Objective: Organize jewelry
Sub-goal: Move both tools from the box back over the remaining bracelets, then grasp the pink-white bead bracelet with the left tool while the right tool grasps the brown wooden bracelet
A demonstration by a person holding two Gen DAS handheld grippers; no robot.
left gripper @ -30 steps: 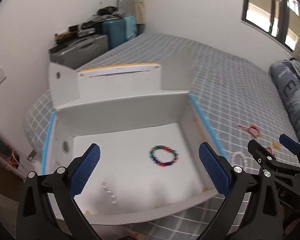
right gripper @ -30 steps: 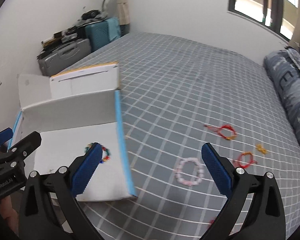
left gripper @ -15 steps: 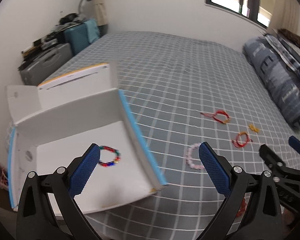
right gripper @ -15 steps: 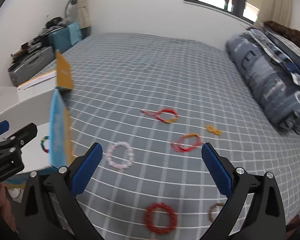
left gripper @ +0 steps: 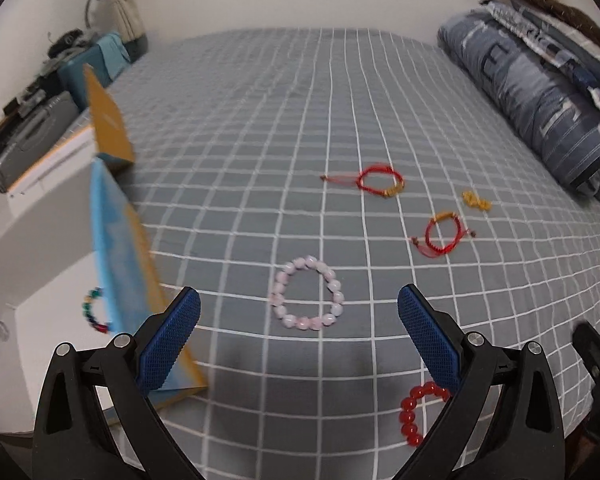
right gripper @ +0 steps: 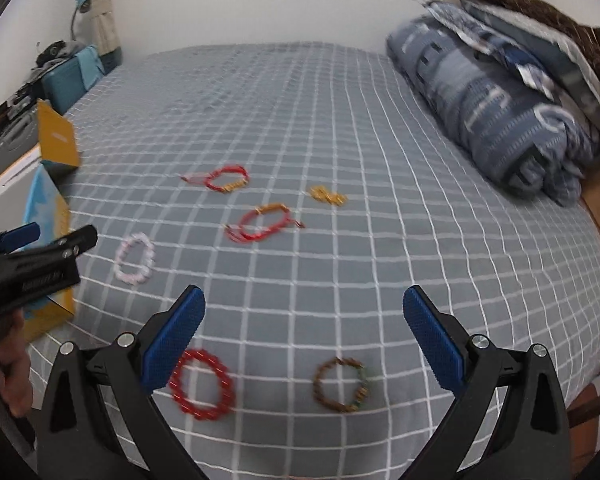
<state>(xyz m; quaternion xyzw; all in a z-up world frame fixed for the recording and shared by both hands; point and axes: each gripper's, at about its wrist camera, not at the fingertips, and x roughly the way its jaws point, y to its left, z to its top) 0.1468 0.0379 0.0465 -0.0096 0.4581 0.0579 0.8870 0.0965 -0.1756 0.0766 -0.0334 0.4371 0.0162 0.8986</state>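
Left wrist view: left gripper (left gripper: 299, 312) fingers spread wide, empty, above pink bead bracelet (left gripper: 307, 299) on checked bed (left gripper: 260, 128); multicolour bracelet (left gripper: 95, 310) inside white box (left gripper: 32, 248).

Right wrist view: right gripper (right gripper: 304, 316) fingers wide, empty; red bead bracelet (right gripper: 202, 384) and brown bracelet (right gripper: 340, 384) just below.

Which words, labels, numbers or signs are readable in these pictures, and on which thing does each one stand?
None can be read for sure.
Left gripper: white print on its black side, too blurred to read.
Rolled quilt: large pale letter-like shapes, partly hidden in folds, not readable as a word.
Box: no text visible.
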